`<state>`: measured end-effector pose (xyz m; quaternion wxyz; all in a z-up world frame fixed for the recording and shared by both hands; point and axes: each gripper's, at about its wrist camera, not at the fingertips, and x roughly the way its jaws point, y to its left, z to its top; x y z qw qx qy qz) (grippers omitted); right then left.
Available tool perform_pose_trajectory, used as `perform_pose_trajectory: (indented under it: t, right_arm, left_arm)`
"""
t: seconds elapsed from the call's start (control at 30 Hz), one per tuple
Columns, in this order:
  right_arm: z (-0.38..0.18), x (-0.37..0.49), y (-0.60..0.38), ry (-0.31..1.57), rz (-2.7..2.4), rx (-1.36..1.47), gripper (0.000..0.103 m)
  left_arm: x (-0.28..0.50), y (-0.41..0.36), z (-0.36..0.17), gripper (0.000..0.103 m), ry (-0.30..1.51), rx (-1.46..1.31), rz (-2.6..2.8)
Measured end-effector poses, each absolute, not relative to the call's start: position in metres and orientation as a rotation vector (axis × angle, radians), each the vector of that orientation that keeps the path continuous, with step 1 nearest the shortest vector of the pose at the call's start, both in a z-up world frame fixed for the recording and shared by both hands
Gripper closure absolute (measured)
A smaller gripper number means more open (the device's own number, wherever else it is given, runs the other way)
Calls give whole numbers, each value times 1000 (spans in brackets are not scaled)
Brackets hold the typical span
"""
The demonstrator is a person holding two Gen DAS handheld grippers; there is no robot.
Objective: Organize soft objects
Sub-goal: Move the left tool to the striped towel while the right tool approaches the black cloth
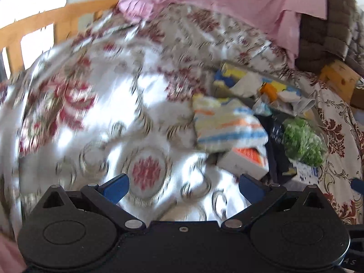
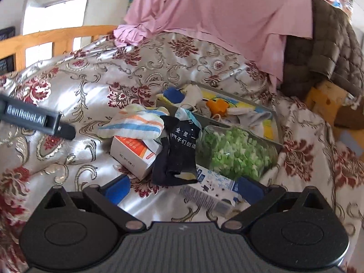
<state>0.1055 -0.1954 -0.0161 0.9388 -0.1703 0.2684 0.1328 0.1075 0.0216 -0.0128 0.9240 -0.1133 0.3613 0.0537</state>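
Your right tool (image 2: 183, 190) gapes wide, empty, over the bed (image 2: 91, 86) | your left tool (image 1: 183, 187) wide too, view blurred | black sock (image 2: 179, 150) nearest, draped on a white-orange box (image 2: 134, 157) | striped cloth (image 2: 134, 125) beyond | tray (image 2: 276, 116) farthest.

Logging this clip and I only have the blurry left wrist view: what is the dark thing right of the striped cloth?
Observer: A black sock with white lettering, draped over the white and orange box.
Operator: Is the green stuff loose?
Observer: No, the green bits sit in a clear bag in front of the grey tray.
Operator: Is the right gripper holding anything?
Observer: No. The right gripper is open, with a blue and white packet lying between its fingers, not gripped.
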Motion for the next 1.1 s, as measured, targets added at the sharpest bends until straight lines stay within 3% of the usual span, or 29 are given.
perform_pose_trajectory:
  t: [0.6, 1.1]
  right_arm:
    - [-46, 141, -198, 544, 248, -411, 0]
    - [-54, 172, -200, 559, 237, -350, 0]
  left_arm:
    - [194, -2, -18, 1, 666, 32, -124]
    - [211, 5, -33, 1, 706, -68, -176]
